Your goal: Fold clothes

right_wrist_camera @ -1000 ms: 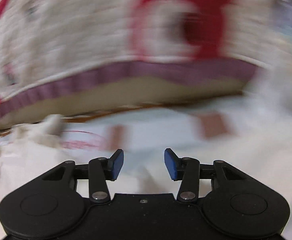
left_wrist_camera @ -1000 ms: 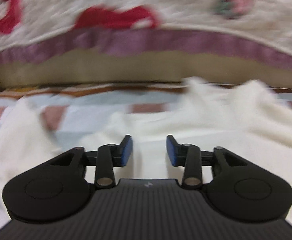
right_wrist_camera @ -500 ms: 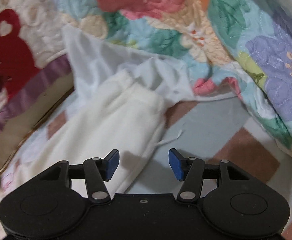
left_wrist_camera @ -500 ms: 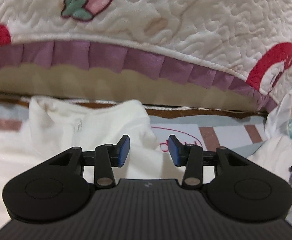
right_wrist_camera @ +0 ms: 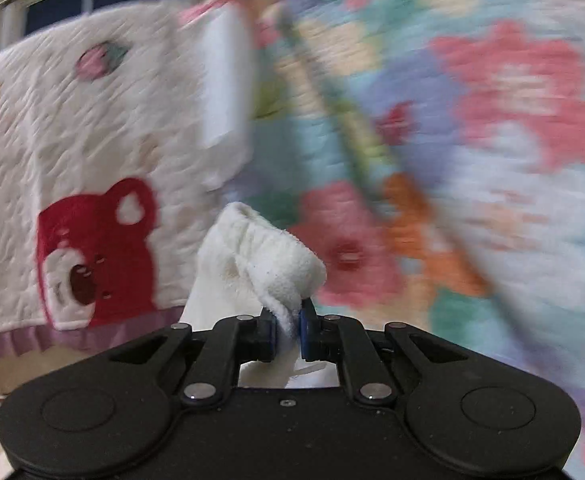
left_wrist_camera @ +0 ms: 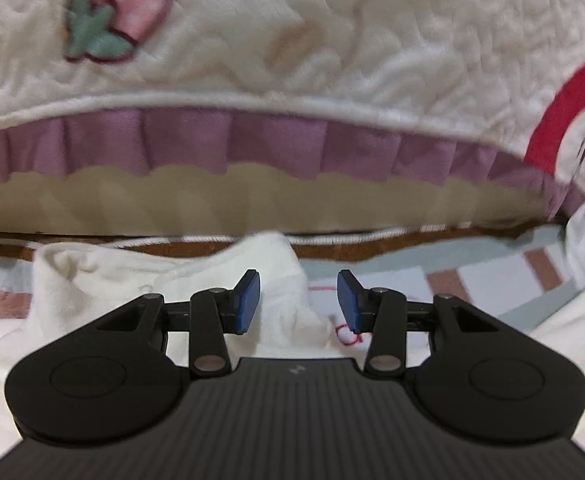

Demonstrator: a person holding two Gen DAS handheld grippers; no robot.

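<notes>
One cream fleece garment (right_wrist_camera: 252, 264) is being handled here: a bunched end of it, seemingly a cuff or hem, is being pinched by the right gripper (right_wrist_camera: 287, 330), whose jaws are closing on the fabric, and lifted in front of the white quilted blanket with the red bear (right_wrist_camera: 92, 248). The rest of it is lying rumpled on the pale patchwork bedsheet (left_wrist_camera: 432, 276) below the left gripper (left_wrist_camera: 298, 300), whose blue pads are standing apart with a fold of the garment lying beneath them, apparently untouched. The bite looks shallow (only a twist of fleece is sitting between the pads), so a quick pull could be slipping it free. The floral quilt (right_wrist_camera: 472, 140) is crowding close and could snag the lifted end.
</notes>
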